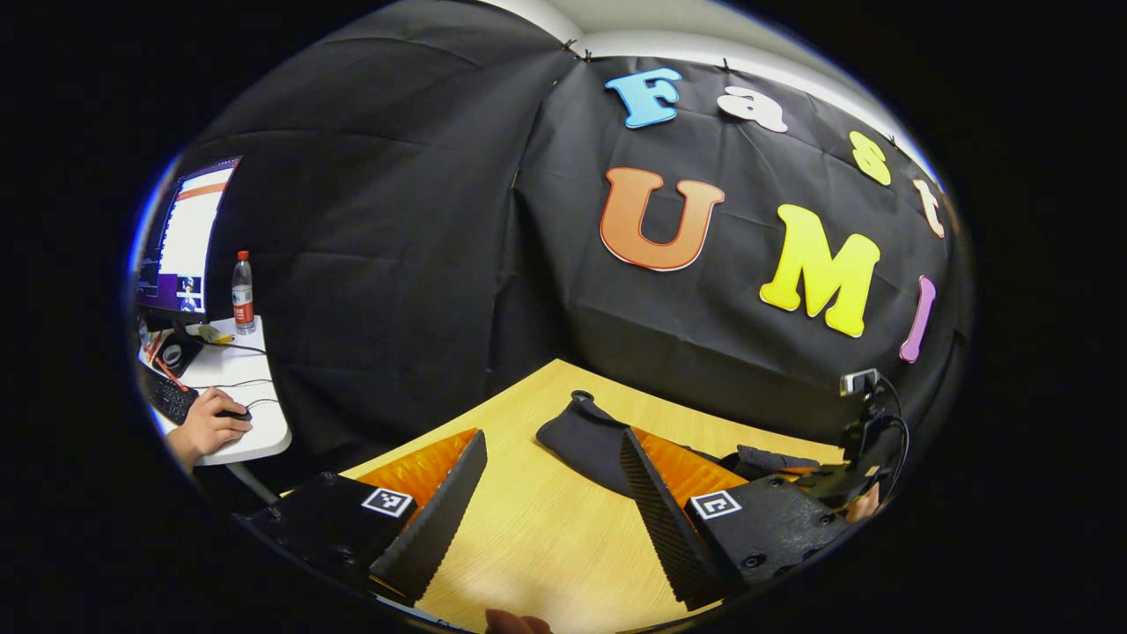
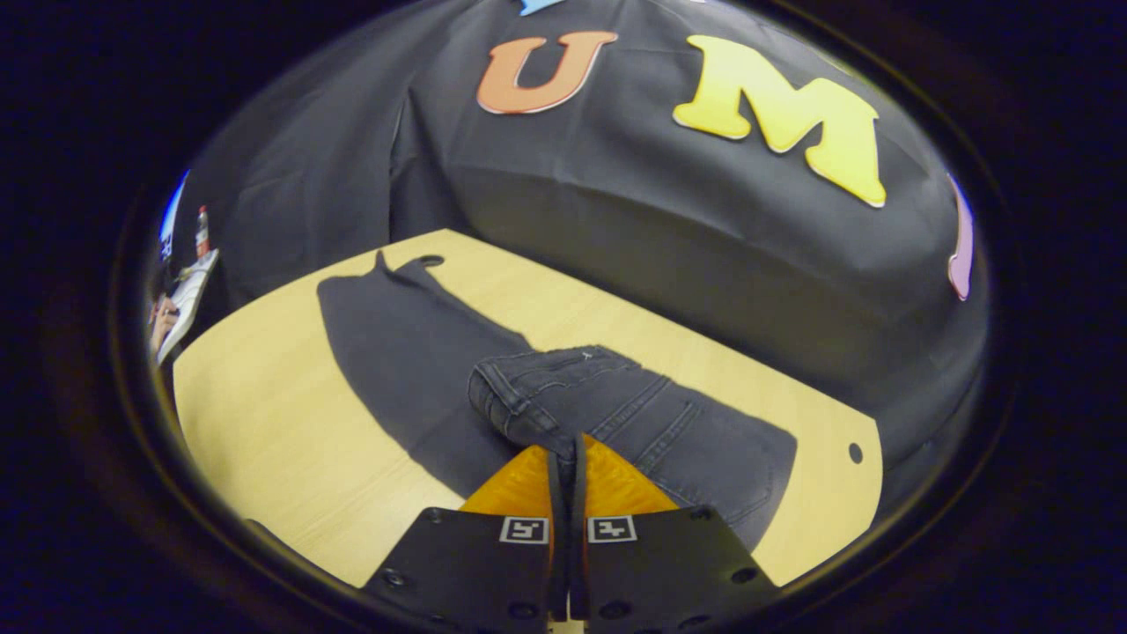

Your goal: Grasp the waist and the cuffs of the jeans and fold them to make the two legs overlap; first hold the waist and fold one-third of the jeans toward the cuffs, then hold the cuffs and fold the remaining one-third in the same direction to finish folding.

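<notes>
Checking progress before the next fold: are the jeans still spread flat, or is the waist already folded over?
Partly folded. In the right gripper view the jeans have the waist end doubled over the legs, while the cuff end lies flat on the table.

The jeans [image 2: 414,352] are charcoal-black with tone-on-tone seams, lying on a pale, wood-grain table [image 2: 264,423]. Both grippers — left [image 1: 550,462] and right [image 2: 566,458] — pair black ribbed fingers with orange backing (each carries a black-and-white square marker). A clear bottle [image 1: 243,293] wears a red cap and label.
</notes>
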`<move>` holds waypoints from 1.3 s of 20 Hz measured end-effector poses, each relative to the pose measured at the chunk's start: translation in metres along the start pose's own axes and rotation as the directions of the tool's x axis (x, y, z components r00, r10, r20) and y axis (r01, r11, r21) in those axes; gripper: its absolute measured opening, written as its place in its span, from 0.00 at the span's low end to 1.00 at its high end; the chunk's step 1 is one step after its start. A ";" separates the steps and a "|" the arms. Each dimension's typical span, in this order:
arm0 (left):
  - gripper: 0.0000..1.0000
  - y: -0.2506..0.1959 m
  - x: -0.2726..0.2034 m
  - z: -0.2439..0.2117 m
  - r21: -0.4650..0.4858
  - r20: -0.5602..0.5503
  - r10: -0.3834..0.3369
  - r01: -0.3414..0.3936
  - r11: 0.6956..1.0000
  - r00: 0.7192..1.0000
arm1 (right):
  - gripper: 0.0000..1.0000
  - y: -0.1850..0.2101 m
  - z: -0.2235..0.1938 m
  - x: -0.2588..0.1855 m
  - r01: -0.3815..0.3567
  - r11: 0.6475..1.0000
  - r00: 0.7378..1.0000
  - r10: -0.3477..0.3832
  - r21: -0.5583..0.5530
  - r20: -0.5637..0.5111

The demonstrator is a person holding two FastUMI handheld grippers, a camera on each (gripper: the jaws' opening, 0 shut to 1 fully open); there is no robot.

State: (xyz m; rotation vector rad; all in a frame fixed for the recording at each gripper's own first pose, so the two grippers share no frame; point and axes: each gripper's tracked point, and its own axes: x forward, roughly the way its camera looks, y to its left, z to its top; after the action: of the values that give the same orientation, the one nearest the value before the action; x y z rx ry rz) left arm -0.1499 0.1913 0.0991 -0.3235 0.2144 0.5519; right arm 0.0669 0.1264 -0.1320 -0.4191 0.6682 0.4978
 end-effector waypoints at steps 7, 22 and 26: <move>0.99 -0.005 0.000 -0.008 0.012 -0.016 -0.014 0.014 1.000 1.000 | 0.03 0.019 -0.046 0.012 -0.045 0.999 0.995 0.043 -0.018 -0.094; 0.98 -0.027 0.022 -0.026 0.157 -0.044 -0.063 0.069 0.985 0.997 | 0.99 -0.012 0.083 -0.078 -0.017 0.998 0.960 -0.001 0.061 0.280; 0.99 -0.040 0.038 -0.039 0.218 -0.063 -0.114 0.125 0.968 0.991 | 0.99 -0.053 0.128 -0.136 0.036 0.992 0.914 -0.081 0.120 0.398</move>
State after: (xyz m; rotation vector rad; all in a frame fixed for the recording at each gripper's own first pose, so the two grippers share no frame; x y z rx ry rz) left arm -0.1012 0.1628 0.0616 -0.1324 0.3003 0.3959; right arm 0.0656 0.1098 0.0614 -0.2202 0.2809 0.4692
